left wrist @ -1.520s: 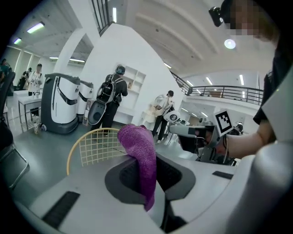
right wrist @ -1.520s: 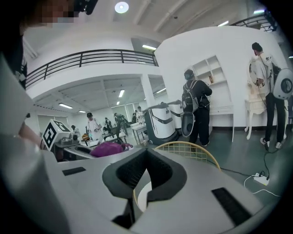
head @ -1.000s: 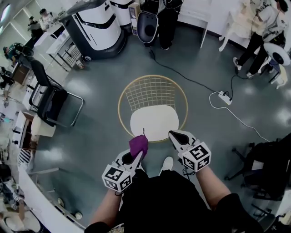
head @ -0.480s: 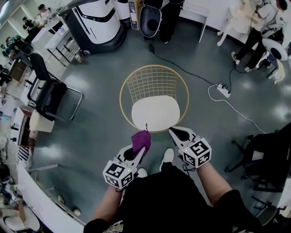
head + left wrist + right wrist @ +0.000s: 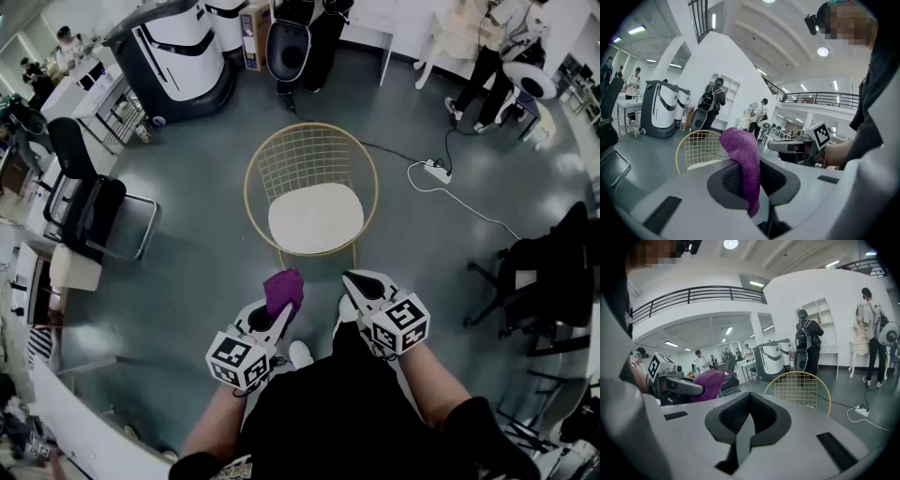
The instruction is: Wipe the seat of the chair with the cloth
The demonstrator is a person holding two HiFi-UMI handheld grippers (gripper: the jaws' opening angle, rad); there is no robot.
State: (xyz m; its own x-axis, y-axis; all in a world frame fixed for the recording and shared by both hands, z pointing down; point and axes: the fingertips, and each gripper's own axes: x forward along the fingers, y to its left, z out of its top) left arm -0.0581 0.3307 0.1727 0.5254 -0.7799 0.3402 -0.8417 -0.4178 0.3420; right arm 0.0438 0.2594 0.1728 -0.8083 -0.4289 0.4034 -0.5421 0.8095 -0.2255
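Two jaws of the left gripper (image 5: 278,314) pinch a purple cloth (image 5: 283,288), which bunches up over their tips. The right gripper (image 5: 358,285) beside it has its jaws pressed together on nothing. A second ago the cloth lay at the near edge of the seat (image 5: 315,217); now both grippers have drawn back toward 6 o'clock, and bare floor (image 5: 187,281) shows between cloth and chair (image 5: 310,157). The cloth is off the seat, so no wiping is under way; whether a pass has ended or not started, I cannot tell. The seat's front edge faces the grippers at 12 o'clock, with the gold rim curving round it and the wire back beyond. Floor is open on both sides; a power strip (image 5: 433,171) and its cable lie at 2 o'clock, and a black office chair (image 5: 94,211) stands at 9 o'clock, both well apart.
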